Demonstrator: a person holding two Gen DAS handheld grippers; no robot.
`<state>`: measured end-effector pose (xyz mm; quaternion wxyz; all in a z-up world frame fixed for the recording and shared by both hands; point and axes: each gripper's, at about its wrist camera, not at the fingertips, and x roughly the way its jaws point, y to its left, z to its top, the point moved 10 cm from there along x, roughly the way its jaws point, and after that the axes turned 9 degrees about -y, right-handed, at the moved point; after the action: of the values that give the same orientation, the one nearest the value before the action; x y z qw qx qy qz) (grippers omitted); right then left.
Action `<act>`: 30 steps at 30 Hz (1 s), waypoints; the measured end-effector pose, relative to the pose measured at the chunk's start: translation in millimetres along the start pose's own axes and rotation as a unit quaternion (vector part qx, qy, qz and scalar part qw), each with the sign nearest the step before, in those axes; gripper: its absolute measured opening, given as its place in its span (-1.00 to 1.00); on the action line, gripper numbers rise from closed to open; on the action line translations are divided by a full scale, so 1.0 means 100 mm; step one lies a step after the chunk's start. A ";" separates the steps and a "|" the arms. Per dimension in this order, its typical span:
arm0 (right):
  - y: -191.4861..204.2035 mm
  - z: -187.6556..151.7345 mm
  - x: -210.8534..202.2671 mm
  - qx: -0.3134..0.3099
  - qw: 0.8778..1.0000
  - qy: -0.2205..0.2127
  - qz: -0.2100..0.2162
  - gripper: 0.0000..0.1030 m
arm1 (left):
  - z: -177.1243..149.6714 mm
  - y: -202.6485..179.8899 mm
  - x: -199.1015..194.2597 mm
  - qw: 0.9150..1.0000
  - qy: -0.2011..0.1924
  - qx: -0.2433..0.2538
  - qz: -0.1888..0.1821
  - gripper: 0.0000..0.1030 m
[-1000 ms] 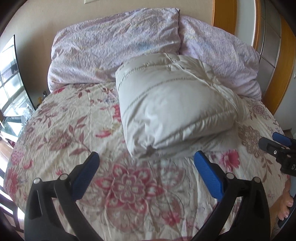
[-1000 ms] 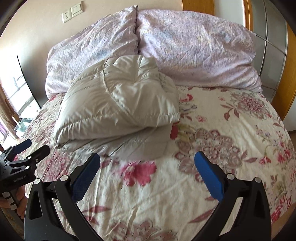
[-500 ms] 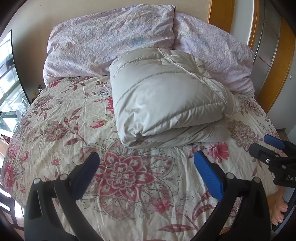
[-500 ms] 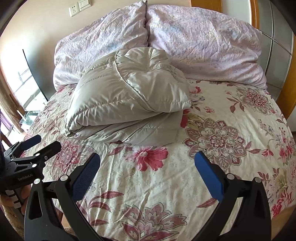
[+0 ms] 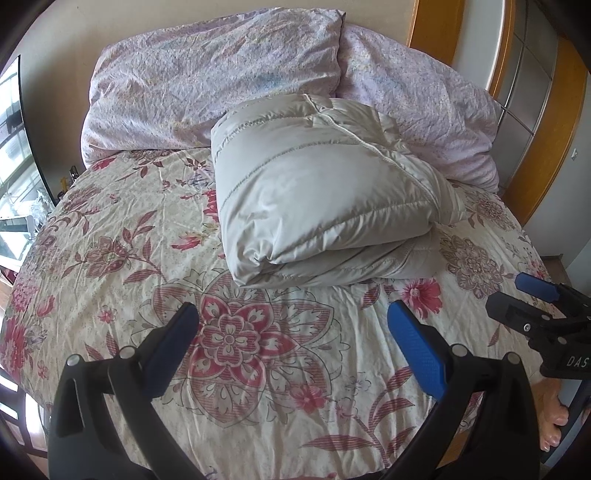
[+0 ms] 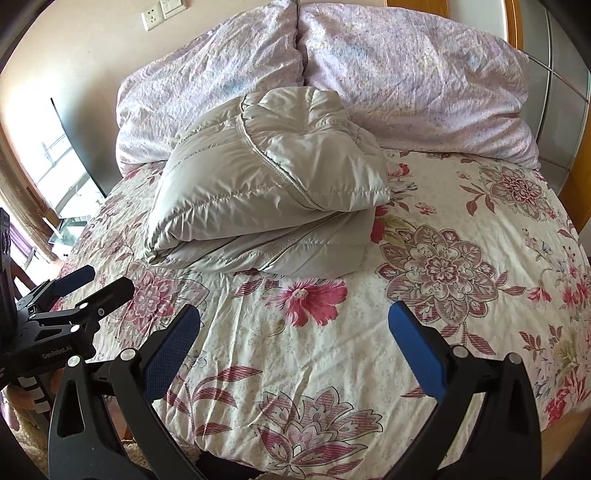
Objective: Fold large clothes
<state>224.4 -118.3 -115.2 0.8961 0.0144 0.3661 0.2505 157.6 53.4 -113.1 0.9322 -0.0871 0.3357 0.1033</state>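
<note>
Pale grey quilted fabric made up the one garment present: a puffer jacket, folded into a thick bundle with its upper layers stacked on a flatter lower layer. It lay on the floral bedspread toward the head of the bed, its far edge touching the two lilac pillows. From my right wrist view the same jacket sat left of centre, with a red flower of the bedspread printed just in front of it and the pillows leaning against the wall behind.

My left gripper hung above the near part of the bedspread, well short of the jacket, its two fingers spread wide and nothing between them. One blue pad faced the camera; the other finger showed dark. My right gripper was in the same condition: fingers wide apart, empty, above bare bedspread and clear of the jacket.

Each tool appeared in the other's view. The right gripper showed at the right margin of the left view, also parted. The left gripper showed at the left margin of the right view. A wall socket was mounted above the pillows. Bare toes were visible on the floor beside the bed.
</note>
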 end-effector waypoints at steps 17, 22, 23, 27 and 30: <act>-0.01 -0.02 -0.04 0.013 1.000 0.007 0.009 0.97 | -0.02 -0.02 -0.04 1.000 0.008 -0.007 -0.008 0.96; 0.00 -0.02 -0.03 0.014 1.000 0.008 0.012 0.97 | -0.03 -0.03 -0.04 1.000 0.011 -0.006 -0.009 0.96; 0.00 -0.02 -0.03 0.014 1.000 0.008 0.012 0.97 | -0.03 -0.03 -0.04 1.000 0.012 -0.006 -0.009 0.96; 0.01 -0.03 -0.01 0.017 1.000 0.010 0.012 0.97 | -0.04 -0.04 -0.03 1.000 0.012 -0.005 -0.009 0.96; 0.01 -0.03 0.00 0.017 1.000 0.011 0.011 0.97 | -0.04 -0.04 -0.02 1.000 0.014 -0.004 -0.010 0.96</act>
<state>222.0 -118.2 -117.1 0.8890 0.0308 0.3796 0.2541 154.4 48.7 -115.0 0.9281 -0.0959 0.3470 0.0946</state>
